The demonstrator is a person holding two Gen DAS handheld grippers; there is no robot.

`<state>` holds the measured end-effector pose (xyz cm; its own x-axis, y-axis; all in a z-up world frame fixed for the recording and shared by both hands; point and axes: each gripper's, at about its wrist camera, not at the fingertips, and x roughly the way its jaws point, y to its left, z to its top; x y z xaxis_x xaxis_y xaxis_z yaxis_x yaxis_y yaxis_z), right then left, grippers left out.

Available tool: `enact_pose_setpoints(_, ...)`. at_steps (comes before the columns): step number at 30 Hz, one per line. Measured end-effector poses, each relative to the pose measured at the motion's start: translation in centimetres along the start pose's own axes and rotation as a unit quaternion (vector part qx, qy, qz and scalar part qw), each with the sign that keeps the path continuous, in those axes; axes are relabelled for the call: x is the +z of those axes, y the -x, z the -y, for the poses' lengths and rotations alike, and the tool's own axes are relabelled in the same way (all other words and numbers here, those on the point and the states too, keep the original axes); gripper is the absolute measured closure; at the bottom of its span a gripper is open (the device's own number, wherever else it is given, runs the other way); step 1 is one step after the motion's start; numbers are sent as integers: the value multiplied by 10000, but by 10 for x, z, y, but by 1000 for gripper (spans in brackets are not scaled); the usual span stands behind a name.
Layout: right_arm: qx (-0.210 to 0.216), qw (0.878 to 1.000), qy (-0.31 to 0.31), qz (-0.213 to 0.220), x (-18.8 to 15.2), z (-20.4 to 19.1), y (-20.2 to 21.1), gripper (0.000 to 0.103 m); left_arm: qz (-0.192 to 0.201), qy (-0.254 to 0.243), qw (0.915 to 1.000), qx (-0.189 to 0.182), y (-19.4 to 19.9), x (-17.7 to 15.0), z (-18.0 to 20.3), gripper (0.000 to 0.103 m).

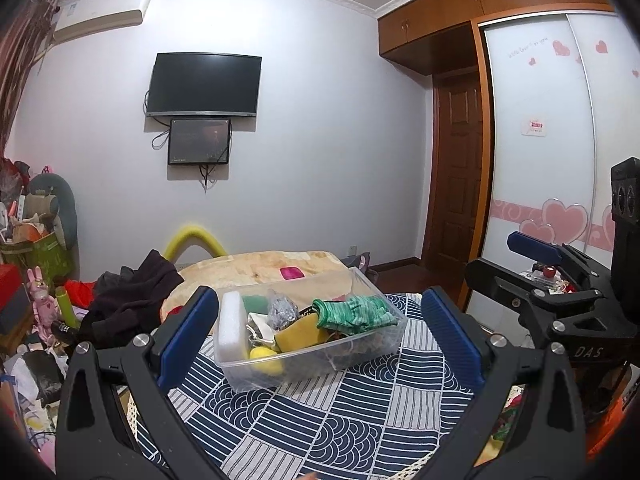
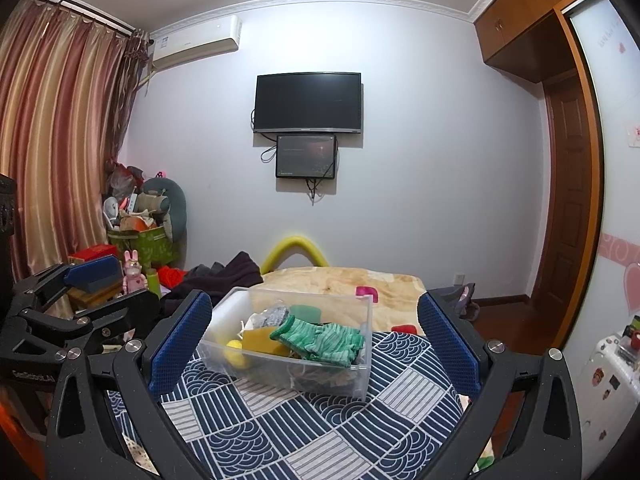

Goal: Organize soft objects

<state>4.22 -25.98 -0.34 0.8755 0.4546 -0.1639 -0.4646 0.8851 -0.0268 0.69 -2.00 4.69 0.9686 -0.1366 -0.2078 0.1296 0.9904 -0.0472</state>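
Note:
A clear plastic bin (image 1: 362,350) (image 2: 362,380) stands on a blue-and-white patterned cloth (image 1: 360,420) (image 2: 320,428). It holds a green striped glove (image 1: 356,312) (image 2: 320,340), a yellow sponge (image 1: 298,338) (image 2: 260,340), a yellow ball (image 1: 266,358) (image 2: 236,352), a white foam block (image 1: 230,328) and a grey mesh piece (image 1: 282,310) (image 2: 270,314). My left gripper (image 1: 320,340) is open and empty, in front of the bin. My right gripper (image 2: 314,344) is open and empty, also before the bin. Each gripper shows in the other's view: the right one (image 1: 560,272), the left one (image 2: 80,292).
A beige blanket (image 1: 260,270) (image 2: 340,280) lies beyond the bin with a pink item (image 1: 291,273) (image 2: 367,292) on it. Dark clothes (image 1: 132,296) (image 2: 224,276) are piled at the left. Cluttered boxes and toys (image 1: 36,260) (image 2: 136,240) stand at far left. A wardrobe (image 1: 560,140) is at the right.

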Motion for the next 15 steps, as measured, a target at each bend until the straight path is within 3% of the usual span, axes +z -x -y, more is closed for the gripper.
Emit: enact_pose_setpoints(15, 17, 10000, -24, -72, 1, 0, -1, 0, -146, 71, 9998, -120, -3, -2, 1, 0)
